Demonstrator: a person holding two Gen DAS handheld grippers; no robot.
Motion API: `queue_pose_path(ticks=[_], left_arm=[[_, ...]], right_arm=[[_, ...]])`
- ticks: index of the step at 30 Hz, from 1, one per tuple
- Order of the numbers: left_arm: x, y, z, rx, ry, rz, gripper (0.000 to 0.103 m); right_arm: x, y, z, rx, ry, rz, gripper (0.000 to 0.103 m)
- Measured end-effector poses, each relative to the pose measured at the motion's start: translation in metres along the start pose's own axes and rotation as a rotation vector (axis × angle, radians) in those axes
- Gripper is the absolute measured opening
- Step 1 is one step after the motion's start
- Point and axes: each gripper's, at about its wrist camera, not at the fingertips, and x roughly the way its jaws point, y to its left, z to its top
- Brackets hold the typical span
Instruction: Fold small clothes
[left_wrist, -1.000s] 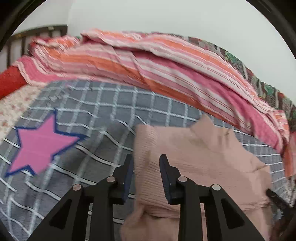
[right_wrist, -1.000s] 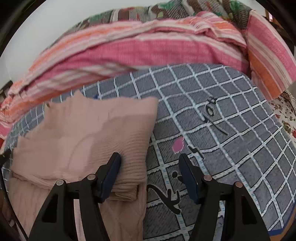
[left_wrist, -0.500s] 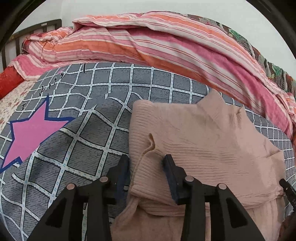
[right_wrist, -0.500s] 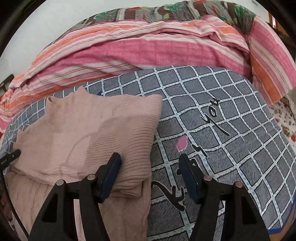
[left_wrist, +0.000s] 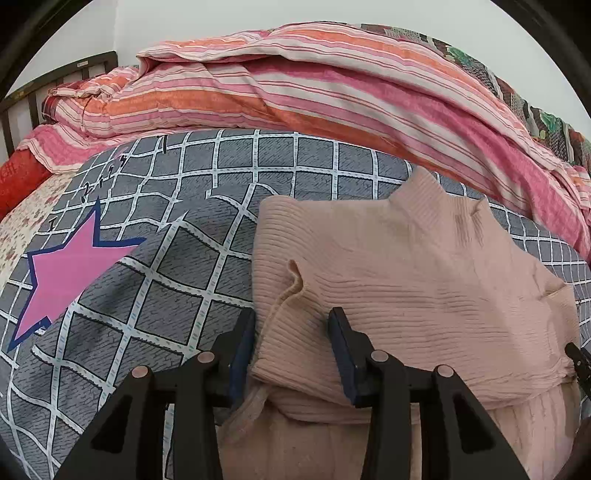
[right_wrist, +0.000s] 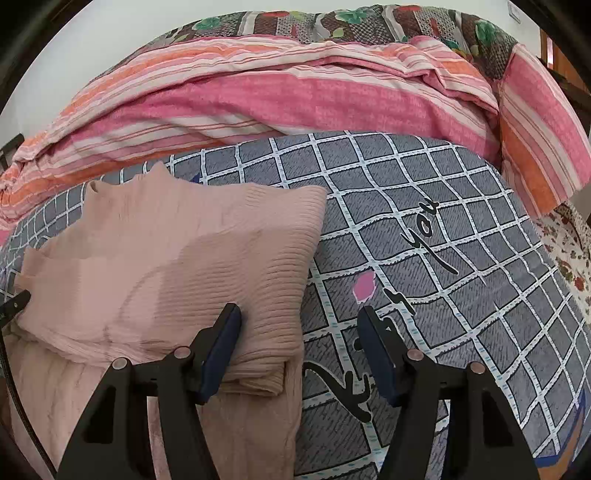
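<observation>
A pale pink ribbed knit sweater (left_wrist: 424, 280) lies on the grey checked bedspread (left_wrist: 192, 266), its upper part folded down over its lower part. My left gripper (left_wrist: 291, 343) is open, its jaws straddling the sweater's left folded corner, where a small fabric loop stands up. In the right wrist view the sweater (right_wrist: 177, 266) fills the left half. My right gripper (right_wrist: 299, 343) is wide open over the sweater's right folded corner, left finger on the knit, right finger over the bedspread.
A pink and orange striped quilt (left_wrist: 332, 96) is heaped along the back of the bed, also in the right wrist view (right_wrist: 280, 96). A pink star (left_wrist: 70, 273) is printed on the bedspread at left. A dark bed rail (left_wrist: 22, 103) stands far left.
Both grippers have moved forward and lower toward the sweater's folded edge. The left jaws have opened a little wider around the corner. The sweater has stayed in place.
</observation>
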Motion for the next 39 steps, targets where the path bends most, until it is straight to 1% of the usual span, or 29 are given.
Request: queue_pose_path(ticks=[2, 4, 11, 16, 39], left_arm=[[0.0002, 0.0014, -0.0002, -0.006, 0.004, 0.0, 0.046], [0.0006, 0.0027, -0.0003, -0.007, 0.008, -0.012, 0.047], [0.0014, 0.0025, -0.0002, -0.01, 0.01, -0.013, 0.049], [0.0014, 0.0037, -0.0004, -0.016, 0.012, -0.024, 0.05], [0.0014, 0.004, -0.0002, -0.016, 0.012, -0.023, 0.051]], right_arm=[[0.0007, -0.0021, 0.0003, 0.006, 0.004, -0.003, 0.068], [0.0014, -0.0038, 0.0004, 0.014, 0.008, 0.002, 0.069], [0.0027, -0.0042, -0.0003, 0.017, 0.013, 0.003, 0.072], [0.0035, -0.0045, 0.0, 0.021, 0.017, 0.004, 0.073], [0.0042, -0.0049, -0.0003, 0.019, 0.019, 0.002, 0.074]])
